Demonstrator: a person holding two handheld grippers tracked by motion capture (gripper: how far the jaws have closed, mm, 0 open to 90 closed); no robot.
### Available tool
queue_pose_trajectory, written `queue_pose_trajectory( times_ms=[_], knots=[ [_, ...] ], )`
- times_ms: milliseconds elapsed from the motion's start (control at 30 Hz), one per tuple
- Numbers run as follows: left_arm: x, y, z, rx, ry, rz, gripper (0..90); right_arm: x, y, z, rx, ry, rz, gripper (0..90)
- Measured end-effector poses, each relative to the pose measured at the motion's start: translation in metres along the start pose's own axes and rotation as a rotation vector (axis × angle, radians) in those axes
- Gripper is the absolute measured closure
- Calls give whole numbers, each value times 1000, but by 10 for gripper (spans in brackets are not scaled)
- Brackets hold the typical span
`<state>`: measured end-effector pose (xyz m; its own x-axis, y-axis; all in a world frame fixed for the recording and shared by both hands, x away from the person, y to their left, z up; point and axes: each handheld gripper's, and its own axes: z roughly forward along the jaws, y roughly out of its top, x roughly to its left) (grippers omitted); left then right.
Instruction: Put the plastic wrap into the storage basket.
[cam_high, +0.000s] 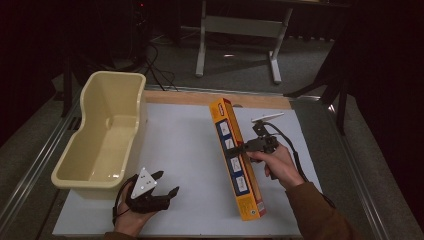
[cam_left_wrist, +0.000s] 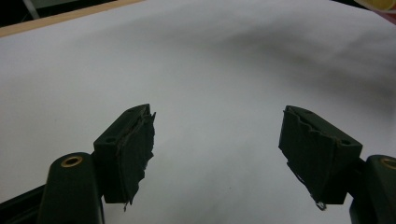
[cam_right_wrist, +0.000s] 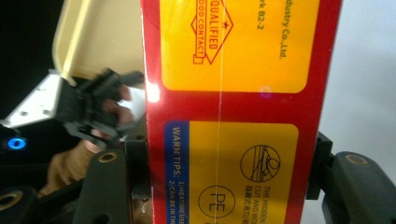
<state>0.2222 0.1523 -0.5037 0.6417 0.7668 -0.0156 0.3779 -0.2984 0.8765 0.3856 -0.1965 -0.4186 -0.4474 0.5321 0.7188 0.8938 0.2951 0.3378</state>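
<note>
A long orange and red box (cam_high: 235, 155) stands on its narrow side on the white mat (cam_high: 185, 150), running from the far middle toward the near right. My right gripper (cam_high: 243, 148) is shut on the box at about mid-length, coming in from its right side. In the right gripper view the box (cam_right_wrist: 238, 93) sits between the two jaws of the right gripper (cam_right_wrist: 229, 163), its yellow printed panels facing the camera. My left gripper (cam_high: 168, 182) rests low at the mat's near left, open and holding nothing. The left gripper (cam_left_wrist: 217, 140) has bare mat (cam_left_wrist: 210, 60) between its jaws.
A cream plastic tub (cam_high: 85, 95) stands along the mat's left edge, just beyond the left gripper, and looks to hold nothing. A wooden strip (cam_high: 215, 97) borders the far side of the mat. A white table frame (cam_high: 239, 30) stands on the floor behind.
</note>
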Motion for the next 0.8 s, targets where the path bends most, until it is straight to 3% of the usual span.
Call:
queue_pose_trajectory(
  times_ms=[33, 433, 800],
  knots=[
    [0, 0, 0, -1, 0, -1, 260, 3, 2, 2, -14, 27, 0, 398],
    [0, 0, 0, -2, 1, 2, 259, 25, 18, 14, -72, 114, 18, 398],
    [0, 0, -1, -5, 1, 0, 257, 41, 35, 23, -94, 171, 20, 398]
  ],
)
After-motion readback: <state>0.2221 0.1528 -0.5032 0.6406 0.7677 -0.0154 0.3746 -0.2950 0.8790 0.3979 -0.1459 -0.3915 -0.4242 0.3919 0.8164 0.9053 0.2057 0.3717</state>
